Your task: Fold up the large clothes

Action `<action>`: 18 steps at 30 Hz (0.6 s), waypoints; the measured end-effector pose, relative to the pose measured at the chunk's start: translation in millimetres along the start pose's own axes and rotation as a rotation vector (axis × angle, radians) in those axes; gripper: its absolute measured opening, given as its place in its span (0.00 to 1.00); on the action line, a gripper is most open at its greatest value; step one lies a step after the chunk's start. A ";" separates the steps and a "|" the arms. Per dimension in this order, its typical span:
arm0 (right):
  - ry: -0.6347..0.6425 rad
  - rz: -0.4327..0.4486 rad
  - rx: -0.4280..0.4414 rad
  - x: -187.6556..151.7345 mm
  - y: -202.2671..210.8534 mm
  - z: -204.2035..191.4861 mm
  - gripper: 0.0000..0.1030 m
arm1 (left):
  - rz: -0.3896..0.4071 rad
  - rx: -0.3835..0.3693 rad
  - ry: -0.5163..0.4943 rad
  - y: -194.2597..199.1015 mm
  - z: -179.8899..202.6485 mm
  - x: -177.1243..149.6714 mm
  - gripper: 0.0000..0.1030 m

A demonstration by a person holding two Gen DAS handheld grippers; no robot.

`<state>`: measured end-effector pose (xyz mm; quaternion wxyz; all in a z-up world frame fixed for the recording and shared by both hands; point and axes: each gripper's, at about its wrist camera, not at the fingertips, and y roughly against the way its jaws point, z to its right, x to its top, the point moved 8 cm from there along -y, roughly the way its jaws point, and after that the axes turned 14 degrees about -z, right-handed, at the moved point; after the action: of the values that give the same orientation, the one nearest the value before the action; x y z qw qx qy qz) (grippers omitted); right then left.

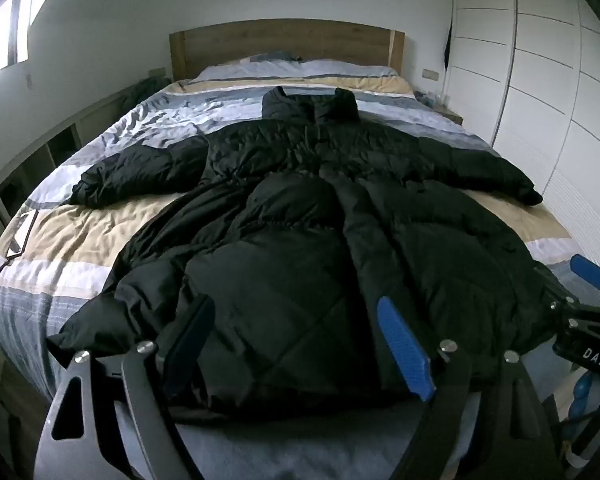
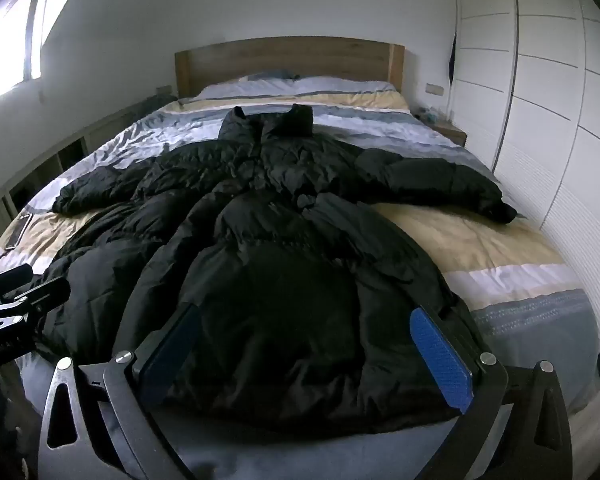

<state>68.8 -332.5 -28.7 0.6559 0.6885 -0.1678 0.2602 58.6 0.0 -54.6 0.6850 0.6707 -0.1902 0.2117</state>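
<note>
The black down coat lies spread on the striped bed, sleeves out, hem toward me. I judge it bulky but light, soft and slippery (it will puff back), so I would take the hem corners. My left tongs and right tongs stand wide open, empty. The coat's back is hidden.

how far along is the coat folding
Done: the black puffer coat lies spread flat on the bed, sleeves out. In hand: nothing; the left gripper and right gripper hover open at its hem. Left: every fold.
</note>
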 end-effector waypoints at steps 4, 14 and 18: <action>-0.001 0.002 0.002 -0.6 0.6 0.6 1.00 | 0.002 0.002 -0.001 0.0 -1.3 0.4 0.81; 0.002 0.005 0.002 -0.4 2.9 -3.3 1.00 | 0.002 0.006 -0.002 0.1 -0.1 0.0 0.81; 0.002 0.005 -0.001 -3.2 2.6 4.1 1.00 | 0.001 0.003 -0.004 0.1 0.1 0.1 0.81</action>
<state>65.3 -337.1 -28.5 0.6559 0.6872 -0.1690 0.2627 58.7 -0.1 -54.5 0.6833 0.6722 -0.1918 0.2110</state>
